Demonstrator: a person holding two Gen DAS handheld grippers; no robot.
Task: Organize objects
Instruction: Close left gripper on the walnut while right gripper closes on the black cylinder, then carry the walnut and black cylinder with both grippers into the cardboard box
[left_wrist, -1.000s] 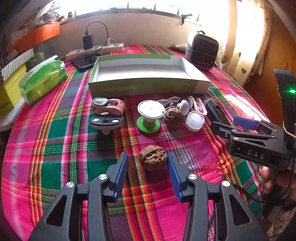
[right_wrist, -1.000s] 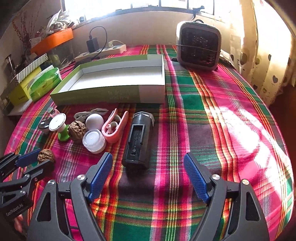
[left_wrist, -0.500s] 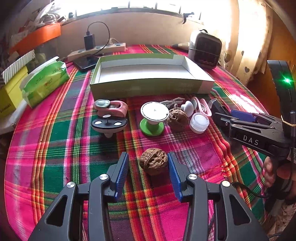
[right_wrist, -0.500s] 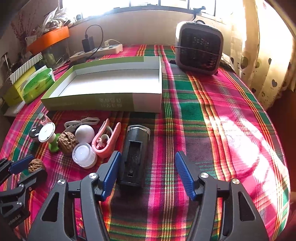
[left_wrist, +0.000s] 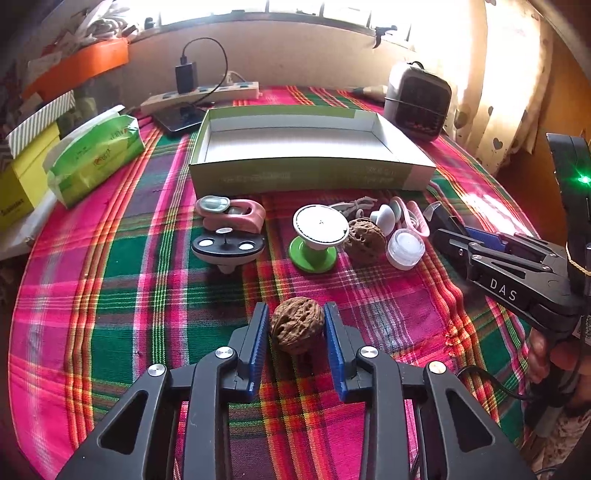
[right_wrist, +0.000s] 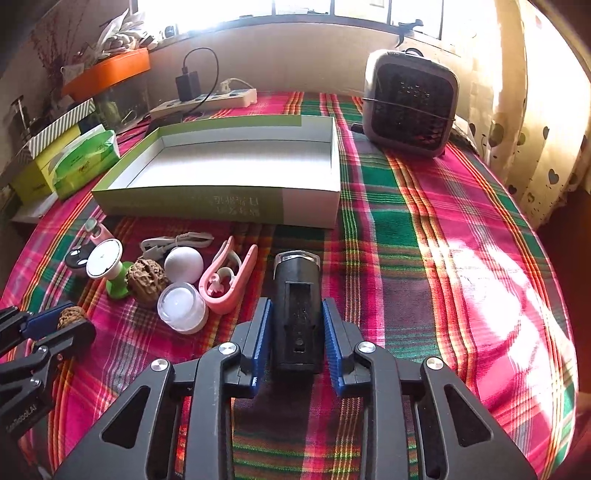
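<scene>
Left wrist view: brown wrinkled walnut (left_wrist: 296, 325) on the plaid worktop (left_wrist: 110, 280) is clamped by the left hand-held gripper (left_wrist: 295, 332), jaws just closed.
Right hand-held gripper (right_wrist: 297, 332), likewise just closed, is gripping the black cylindrical device (right_wrist: 297, 314); both should be lifted straight before transfer to the green-sided open cardboard box (left_wrist: 306, 173).

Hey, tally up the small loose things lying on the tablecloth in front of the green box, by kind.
Walnuts: 2
Pink items: 2
Black cylinder device: 1
Black oval piece: 1
Green-stemmed disc: 1
White ball: 1
Clear jar: 1
Coiled cable: 1
Total: 10
</scene>
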